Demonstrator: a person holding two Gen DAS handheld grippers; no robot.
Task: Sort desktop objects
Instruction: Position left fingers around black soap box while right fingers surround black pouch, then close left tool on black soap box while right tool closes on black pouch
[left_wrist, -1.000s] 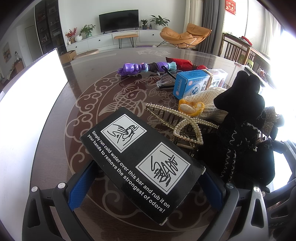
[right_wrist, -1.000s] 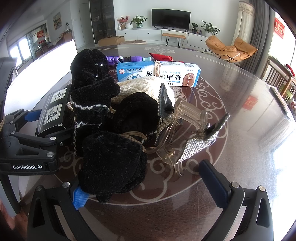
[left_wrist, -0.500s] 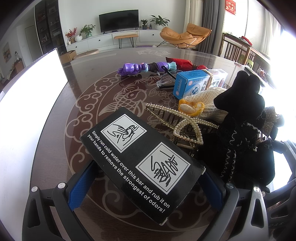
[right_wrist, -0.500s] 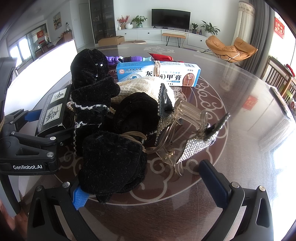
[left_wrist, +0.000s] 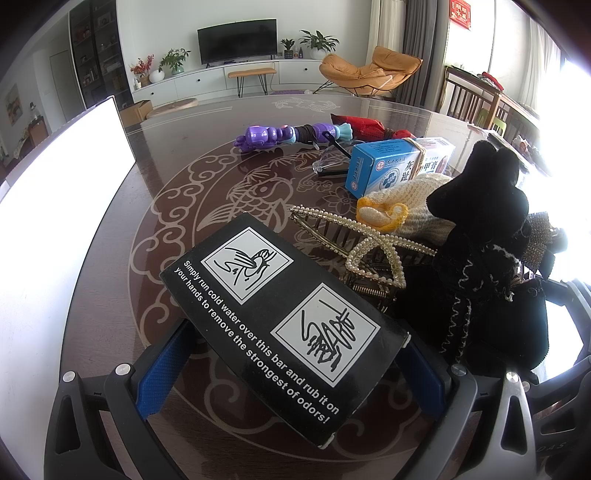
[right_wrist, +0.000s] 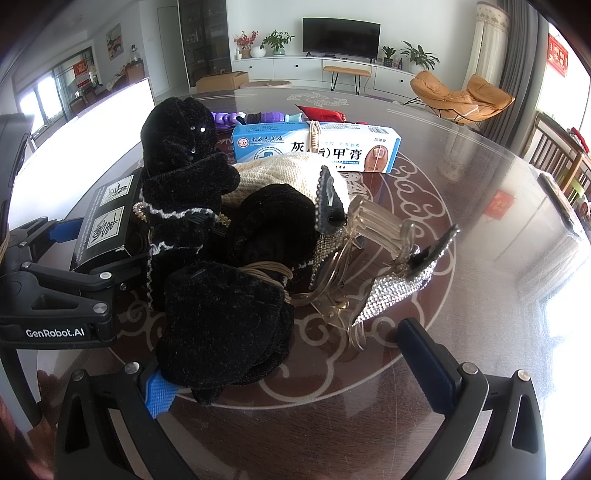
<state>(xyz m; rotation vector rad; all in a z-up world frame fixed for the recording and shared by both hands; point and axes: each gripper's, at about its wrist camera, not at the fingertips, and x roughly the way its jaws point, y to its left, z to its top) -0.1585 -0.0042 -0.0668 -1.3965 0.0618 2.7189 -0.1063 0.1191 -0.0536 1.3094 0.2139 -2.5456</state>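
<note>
A black box with white printed instructions is clamped between the blue pads of the left gripper, near edge of the dark patterned table. The right gripper is spread wide, nothing held; a black velvet bow clip is seen touching its left pad. A blue ointment carton lies beyond.

Bare table right of the rhinestone clip, black velvet bow crowding left
</note>
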